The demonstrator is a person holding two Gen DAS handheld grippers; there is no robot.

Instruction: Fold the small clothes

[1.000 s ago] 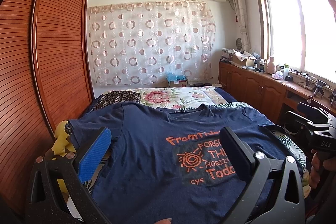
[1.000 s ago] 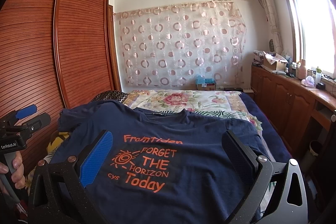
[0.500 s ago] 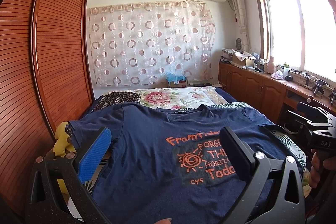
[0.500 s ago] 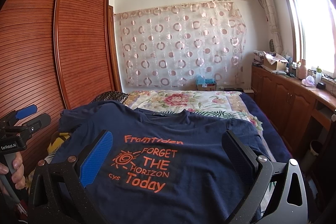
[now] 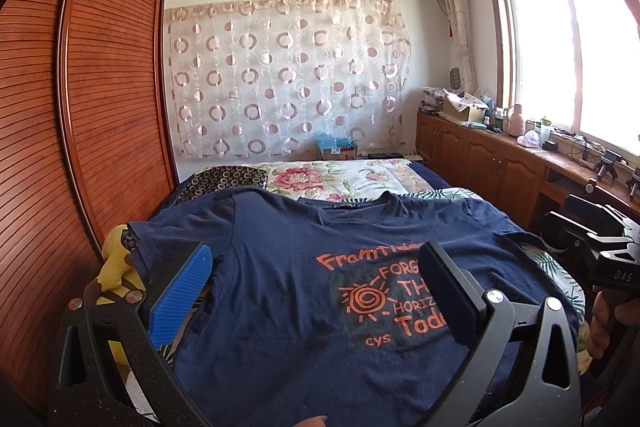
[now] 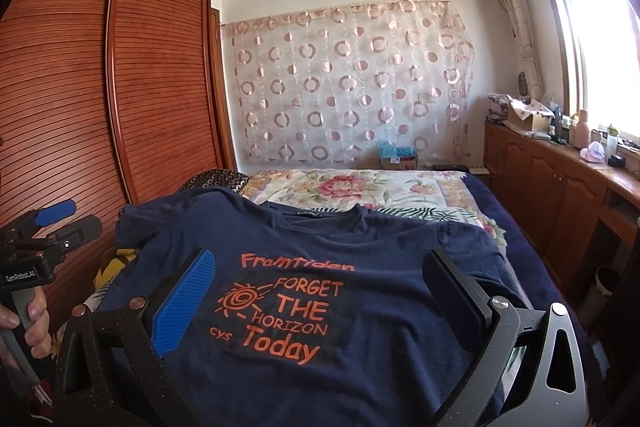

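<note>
You have strong daylight entering through the window (image 5: 576, 59) on the right; its panes are blown out to white in both views. The wall curtain (image 6: 348, 83) and ceiling are evenly lit. The wardrobe (image 5: 80, 107) sits in softer light, its slats still readable. The dark shirt (image 6: 360, 307) shows its orange print sharply. Fisheye bending curves the wardrobe edges, and black vignetting fills your frame corners. No motion blur is visible.
</note>
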